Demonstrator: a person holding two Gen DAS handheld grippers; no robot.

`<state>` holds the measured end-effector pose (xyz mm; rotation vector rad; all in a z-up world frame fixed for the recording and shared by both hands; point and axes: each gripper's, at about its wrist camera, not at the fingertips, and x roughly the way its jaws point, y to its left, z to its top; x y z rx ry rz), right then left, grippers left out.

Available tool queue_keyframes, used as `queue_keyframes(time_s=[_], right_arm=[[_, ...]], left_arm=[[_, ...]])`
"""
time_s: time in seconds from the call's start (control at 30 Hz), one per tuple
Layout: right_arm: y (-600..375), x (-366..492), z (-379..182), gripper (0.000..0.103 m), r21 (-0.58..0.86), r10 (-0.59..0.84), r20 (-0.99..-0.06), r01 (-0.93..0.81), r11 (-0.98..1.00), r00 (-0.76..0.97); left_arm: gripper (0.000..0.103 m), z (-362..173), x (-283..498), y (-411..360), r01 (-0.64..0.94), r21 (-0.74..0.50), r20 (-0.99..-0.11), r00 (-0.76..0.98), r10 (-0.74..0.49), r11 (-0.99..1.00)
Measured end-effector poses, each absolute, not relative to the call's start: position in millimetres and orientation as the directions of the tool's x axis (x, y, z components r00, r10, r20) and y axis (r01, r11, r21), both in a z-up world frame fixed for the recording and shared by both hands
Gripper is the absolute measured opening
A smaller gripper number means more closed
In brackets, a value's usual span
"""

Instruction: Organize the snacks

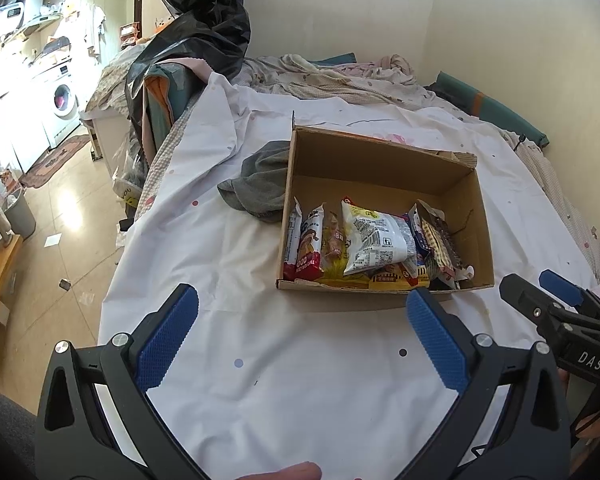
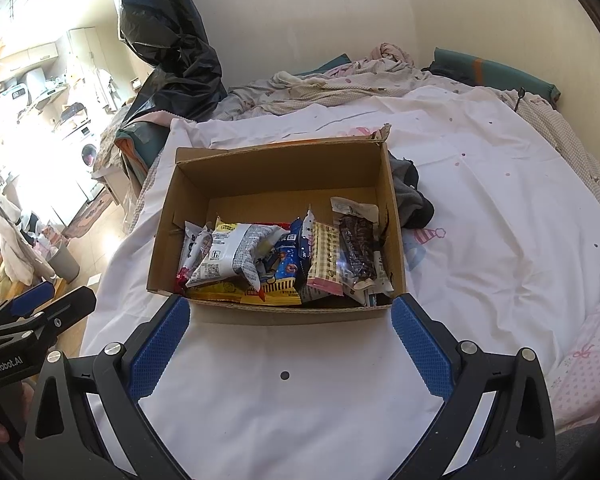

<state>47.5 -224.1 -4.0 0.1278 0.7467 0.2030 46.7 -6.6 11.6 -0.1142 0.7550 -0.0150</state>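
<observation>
An open cardboard box (image 1: 380, 156) (image 2: 284, 164) stands on the white sheet of a bed. Several snack packets lie in its near half: a white packet (image 1: 374, 242) (image 2: 230, 256), a red-and-white rice cake packet (image 1: 310, 248), a blue packet (image 2: 290, 258), a checked packet (image 2: 326, 260) and a dark bar in clear wrap (image 2: 358, 252). My left gripper (image 1: 300, 316) is open and empty, just short of the box's near wall. My right gripper (image 2: 290, 322) is open and empty, its fingertips beside the box's near corners.
A grey cloth (image 1: 260, 184) (image 2: 412, 196) lies against the box's side. Crumpled bedding (image 1: 340, 76) and a black plastic bag (image 1: 204, 28) sit at the back. The bed's left edge drops to a tiled floor (image 1: 60, 240). A wall bounds the far side.
</observation>
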Motion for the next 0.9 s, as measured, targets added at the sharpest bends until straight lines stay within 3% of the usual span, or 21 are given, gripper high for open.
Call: queue_keyframes(time_s=[0.9], right_arm=[[-222.8,48.3,-4.5,0.103,0.192,0.235,-0.660,-0.142,0.971,0.714]], left_arm=[[0.103,10.8,48.3,-7.0,-0.031,-0.112,-0.682,0.729,-0.054,0.993]])
